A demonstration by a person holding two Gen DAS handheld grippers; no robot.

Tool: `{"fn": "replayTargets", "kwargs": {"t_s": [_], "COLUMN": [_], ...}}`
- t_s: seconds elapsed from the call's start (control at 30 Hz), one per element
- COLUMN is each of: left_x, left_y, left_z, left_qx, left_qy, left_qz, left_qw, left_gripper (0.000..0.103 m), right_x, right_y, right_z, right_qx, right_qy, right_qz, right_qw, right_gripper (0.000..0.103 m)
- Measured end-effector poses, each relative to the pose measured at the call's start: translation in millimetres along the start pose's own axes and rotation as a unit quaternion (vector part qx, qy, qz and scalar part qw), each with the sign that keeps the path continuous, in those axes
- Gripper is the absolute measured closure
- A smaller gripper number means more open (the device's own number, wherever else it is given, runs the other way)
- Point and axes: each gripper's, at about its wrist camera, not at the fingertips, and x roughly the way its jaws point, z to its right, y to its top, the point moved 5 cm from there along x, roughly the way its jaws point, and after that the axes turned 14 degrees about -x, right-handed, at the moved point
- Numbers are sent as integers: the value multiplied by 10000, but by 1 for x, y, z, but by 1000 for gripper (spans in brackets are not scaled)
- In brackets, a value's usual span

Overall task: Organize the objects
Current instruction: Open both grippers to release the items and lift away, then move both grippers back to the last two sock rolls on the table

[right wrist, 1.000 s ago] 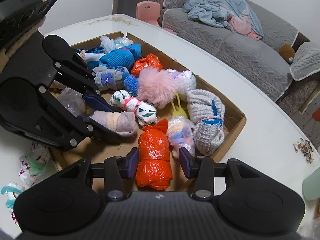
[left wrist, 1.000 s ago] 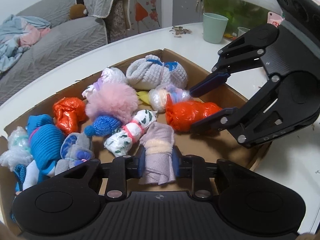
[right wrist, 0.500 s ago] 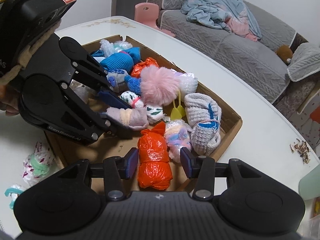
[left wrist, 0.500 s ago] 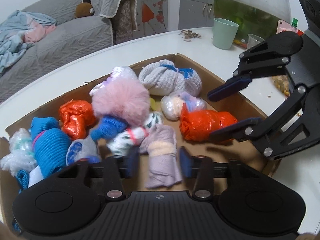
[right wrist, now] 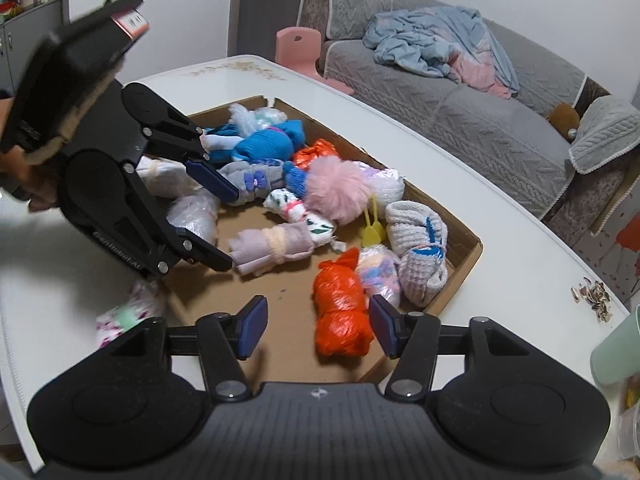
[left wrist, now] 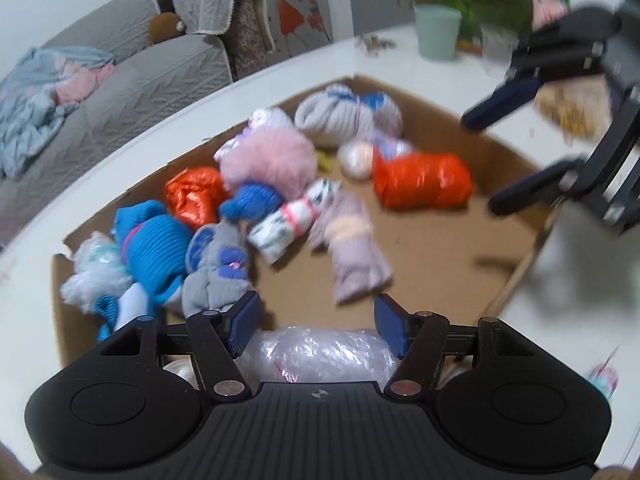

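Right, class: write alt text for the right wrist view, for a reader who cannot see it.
An open right gripper hovers over a shallow cardboard box of rolled socks and bundles, an orange bundle lying just ahead of its fingers. The left gripper, also open, reaches in beside a lilac sock roll. The box sits on a white table.

Your left handheld black plastic gripper (left wrist: 316, 330) fills the bottom of the left wrist frame with a broad ribbed housing, a small cross-in-circle mark at its centre, and a round recessed disc on each side. Silver screw heads sit at the base of each angular finger link, and the fingers end in ribbed dark blue rubber pads (left wrist: 244, 324). Your right handheld black plastic gripper (right wrist: 318, 330), along the bottom of the right wrist frame, has the same build. At upper left of that frame, the left unit carries a red-edged white label (right wrist: 130, 24) and pale embossed lettering, too small to read, on its side plate.
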Motion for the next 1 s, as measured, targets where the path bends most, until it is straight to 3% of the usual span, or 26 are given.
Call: {"fn": "replayTargets", "kwargs": {"t_s": [0.2,0.4,0.53,0.67,0.83,1.0], "left_x": [-13,-46,-74,-93,-101,-98], "left_y": [-3,-3,-20,-51,-91,-112], "left_z": [-4,1,7,5,8,18], "left_qx": [272,106,23,-471,-1103,-1414], "left_qy": [219,4,-125,-318,-409,-482], "left_qz": [0,420,640,702,721,748], "left_qw": [9994,9991,9979,9959,9904,9860], "left_gripper": [32,27,26,24,20,17], "right_x": [-14,-34,-52,-64,-65,-59], "right_y": [2,-2,-13,-21,-29,-29], "right_z": [-15,-41,-62,-79,-103,-121], "right_qx": [41,162,258,434,516,673], "right_qy": [114,259,284,307,271,239], "right_qz": [110,333,514,706,839,1002], "right_qw": [9999,9990,9979,9961,9948,9924], "right_gripper": [50,49,46,46,35,26]}}
